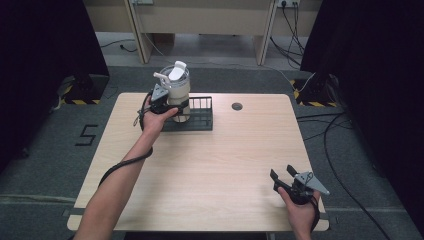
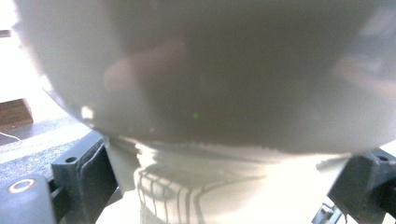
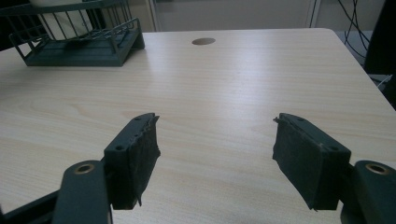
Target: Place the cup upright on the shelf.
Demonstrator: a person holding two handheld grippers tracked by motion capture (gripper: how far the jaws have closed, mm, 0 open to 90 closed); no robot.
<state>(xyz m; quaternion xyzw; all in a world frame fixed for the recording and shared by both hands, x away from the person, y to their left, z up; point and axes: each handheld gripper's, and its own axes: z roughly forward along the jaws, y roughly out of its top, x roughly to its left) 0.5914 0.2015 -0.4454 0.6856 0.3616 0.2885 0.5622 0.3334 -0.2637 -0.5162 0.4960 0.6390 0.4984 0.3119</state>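
left hand-held gripper point(image 1: 172, 106) clamped on a white lidded cup point(image 1: 178, 90) at the dark wire basket point(image 1: 201, 119), far side of desk point(image 1: 210, 165) | right hand-held gripper point(image 1: 283, 176) jaws spread, near front right corner, well apart

pale, matt wood-grain table top point(image 3: 224, 93); dark wire rack point(image 1: 200, 116) of painted metal; translucent, glossy plastic cup point(image 1: 178, 92) capped by a white plastic lid point(image 1: 176, 71); rough, frayed black padding is seen on the right gripper point(image 3: 217, 154).
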